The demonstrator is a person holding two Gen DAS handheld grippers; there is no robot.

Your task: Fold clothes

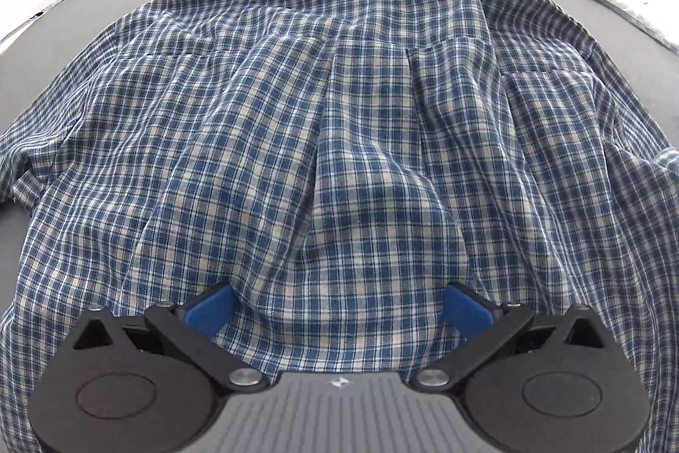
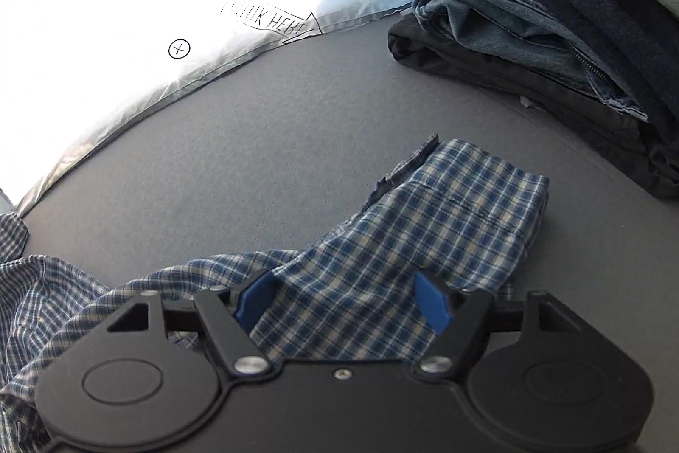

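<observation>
A blue, white and tan checked shirt (image 1: 339,113) lies spread and rumpled across the grey table (image 1: 17,253), filling the left wrist view, collar end far from me. My left gripper (image 1: 339,308) hovers over its near part with its jaws wide apart. A soft ridge of cloth rises between the blue pads (image 1: 212,308), which do not press it. In the right wrist view, one sleeve of the shirt (image 2: 445,211) stretches out to the right and ends in a cuff (image 2: 479,177). My right gripper (image 2: 343,302) stands open over that sleeve, with cloth under the gap.
A stack of folded dark and denim garments (image 2: 551,28) sits at the table's far right. A bright white sheet with printed lettering (image 2: 271,20) borders the far edge. Bare grey tabletop (image 2: 254,139) lies between the sleeve and that sheet.
</observation>
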